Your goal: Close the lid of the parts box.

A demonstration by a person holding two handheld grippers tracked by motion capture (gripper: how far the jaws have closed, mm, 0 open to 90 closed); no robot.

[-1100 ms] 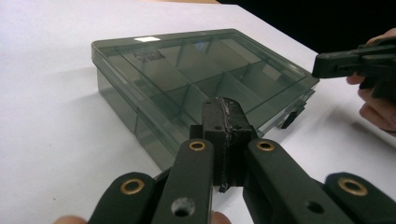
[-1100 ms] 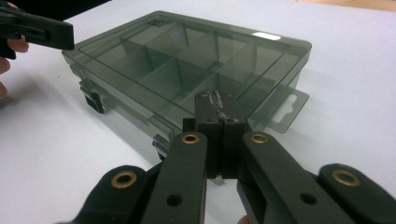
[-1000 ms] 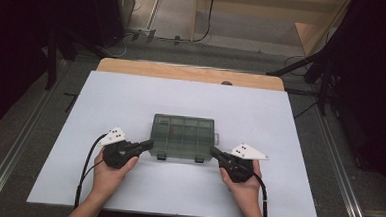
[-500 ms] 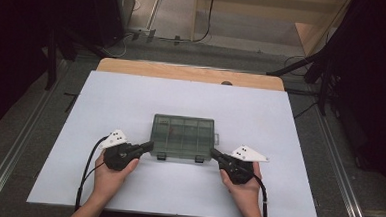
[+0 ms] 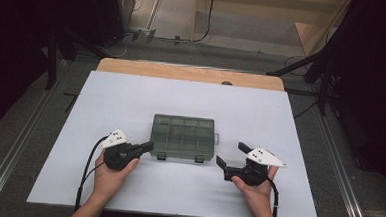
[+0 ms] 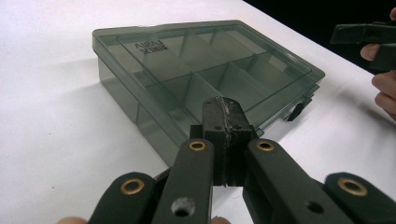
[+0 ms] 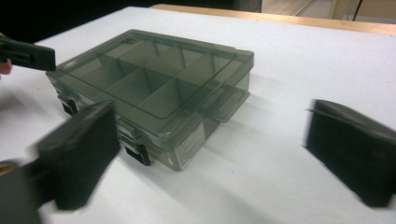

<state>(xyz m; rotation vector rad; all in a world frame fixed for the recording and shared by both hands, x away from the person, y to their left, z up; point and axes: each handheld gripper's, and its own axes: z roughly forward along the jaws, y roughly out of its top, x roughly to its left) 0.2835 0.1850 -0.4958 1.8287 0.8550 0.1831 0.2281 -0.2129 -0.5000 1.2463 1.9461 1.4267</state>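
Left hand-held gripper point(image 5: 148, 146) at about 8 o'clock from the tabletop's middle, jaws pressed together on nothing, tips just beside the near-left corner of the box; touching or a hair apart cannot be told. Seen along those jaws in the left gripper view, closed tips point(image 6: 223, 122) against the box's side wall.

Translucent smoky-grey plastic compartment box point(image 5: 183, 137) lying flat near the middle of the white tabletop point(image 5: 131, 100), lid down, two dark latches on the 6 o'clock edge. Inside, dividers forming several compartments, apparently empty point(image 6: 205, 70). In the right gripper view, same box point(image 7: 154, 84) ahead and to the left, small tab on its side wall.

Right hand-held gripper point(image 5: 232, 157) at about 4 o'clock from the box, jaws spread wide, near its near-right corner and clear of it. In the right gripper view, both black jaws blurred and far apart, bare tabletop between point(image 7: 243, 186).
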